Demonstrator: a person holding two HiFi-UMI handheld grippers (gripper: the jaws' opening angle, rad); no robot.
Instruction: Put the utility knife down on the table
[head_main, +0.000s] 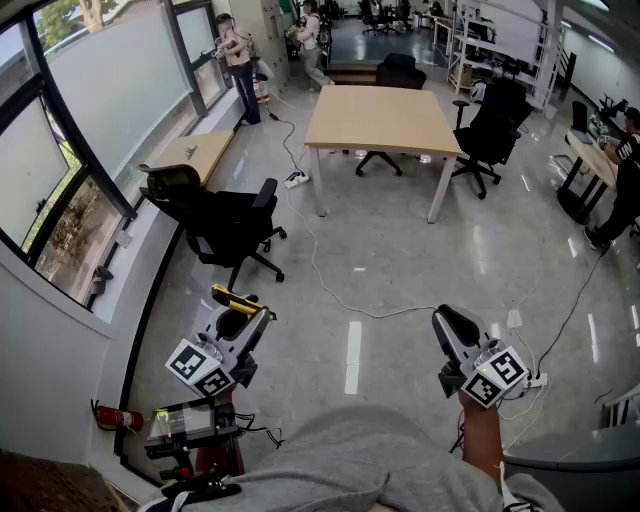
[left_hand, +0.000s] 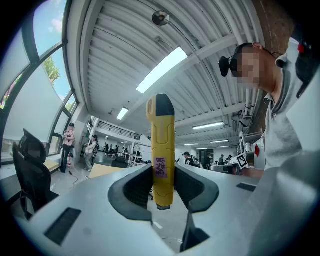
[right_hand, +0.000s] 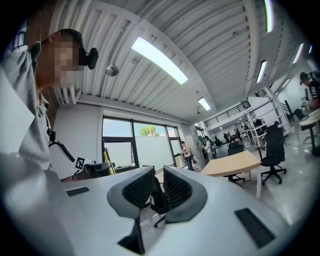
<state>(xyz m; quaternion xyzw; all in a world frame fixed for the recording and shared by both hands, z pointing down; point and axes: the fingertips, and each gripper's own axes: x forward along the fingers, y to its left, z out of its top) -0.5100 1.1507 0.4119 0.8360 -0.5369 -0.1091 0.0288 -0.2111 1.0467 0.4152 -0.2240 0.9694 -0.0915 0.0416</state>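
**A:** ok so where are we with this one? Knife down yet?

**B:** nope, not yet. Starting on the left, our left hand-held gripper (left_hand: 162, 176) is pinching the yellow utility knife (left_hand: 161, 145). A pad is pressed on each flat side, and most of the body sticks out past the tips. So the knife is up in the air by our left side, above the floor and nowhere near a surface. We'd call this the carry step, with the set-down still to come.

**A:** and where's it supposed to land?

**B:** the nearest big one we can see is the wooden worktop (head_main: 380, 118), well apart from us across the floor, past the black chair (head_main: 228, 222). We reckon the next move is to carry the knife over, lower it until the body lies on the top, and only then spread the jaws. If we let go early it drops on the floor.

**A:** right side doing anything?

**B:** nah. Our right hand-held gripper (right_hand: 156, 186) is empty, jaws drawn almost together with just a thin slit between them. It's hanging out level on our right.
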